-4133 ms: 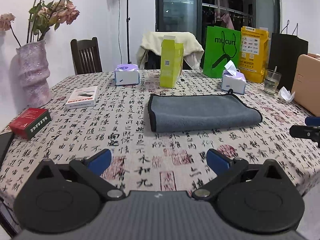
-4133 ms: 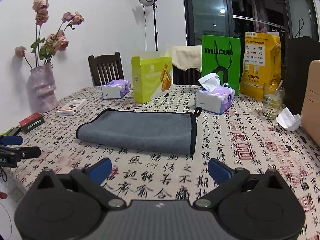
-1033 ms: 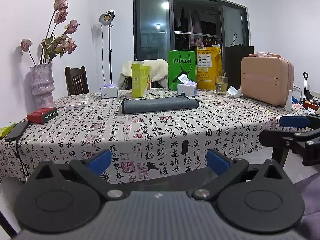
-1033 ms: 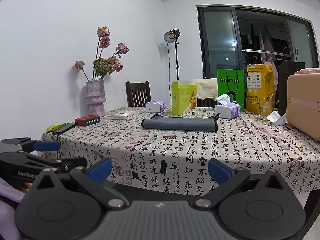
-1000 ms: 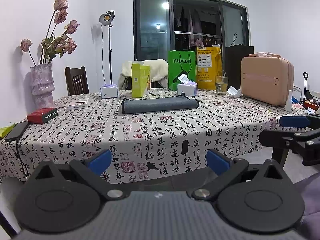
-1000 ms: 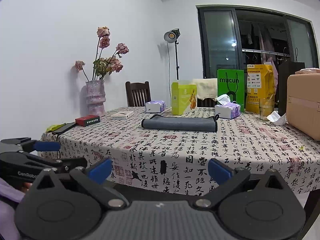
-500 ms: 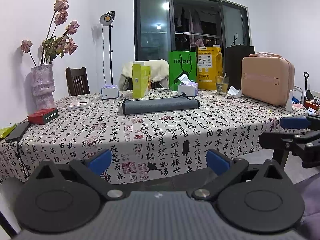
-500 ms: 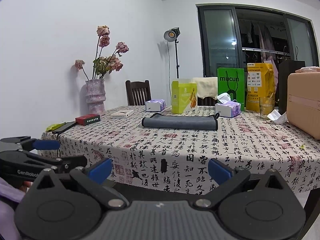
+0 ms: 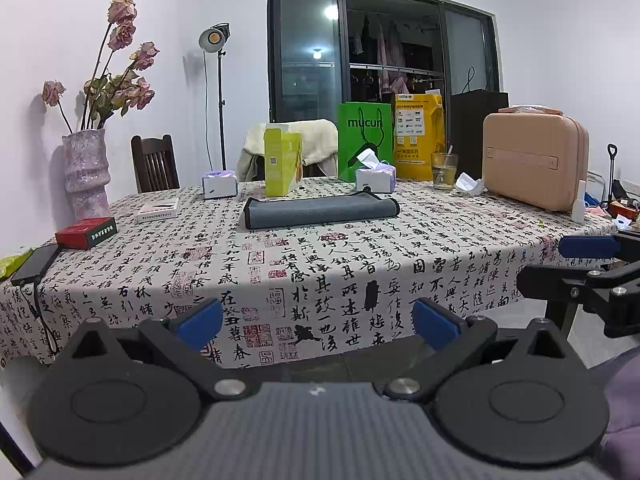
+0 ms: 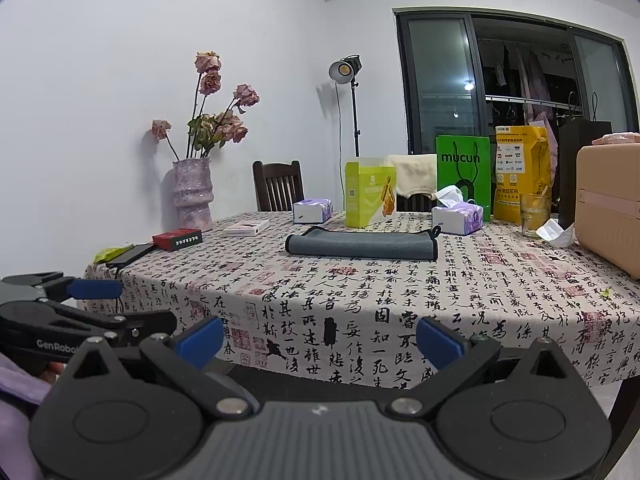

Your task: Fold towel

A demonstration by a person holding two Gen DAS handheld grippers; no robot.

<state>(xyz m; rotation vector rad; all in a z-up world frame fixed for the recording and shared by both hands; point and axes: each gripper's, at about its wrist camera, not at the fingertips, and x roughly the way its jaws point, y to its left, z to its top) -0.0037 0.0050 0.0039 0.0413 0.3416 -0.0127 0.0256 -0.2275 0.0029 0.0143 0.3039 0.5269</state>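
Note:
A grey towel with black trim point(image 9: 320, 210) lies folded flat in a long rectangle on the table with the calligraphy-print cloth point(image 9: 320, 264); it also shows in the right wrist view point(image 10: 362, 245). My left gripper point(image 9: 316, 324) is open and empty, held off the table's front edge, well short of the towel. My right gripper point(image 10: 320, 338) is open and empty, also off the front edge. The right gripper shows at the right of the left wrist view point(image 9: 580, 264). The left gripper shows at the left of the right wrist view point(image 10: 80, 304).
Behind the towel stand a yellow-green box point(image 9: 282, 166), two tissue packs point(image 9: 219, 186) point(image 9: 375, 176), a green bag point(image 9: 365, 140), a yellow bag point(image 9: 418, 136) and a glass point(image 9: 444, 170). A pink case point(image 9: 534, 160) sits right. A vase point(image 9: 86, 172), red box point(image 9: 86, 232) and phone point(image 9: 34, 258) sit left.
Since four seconds ago both grippers have drawn back from the towel to beyond the table's front edge. Over the last second the views have barely shifted. The towel has not moved.

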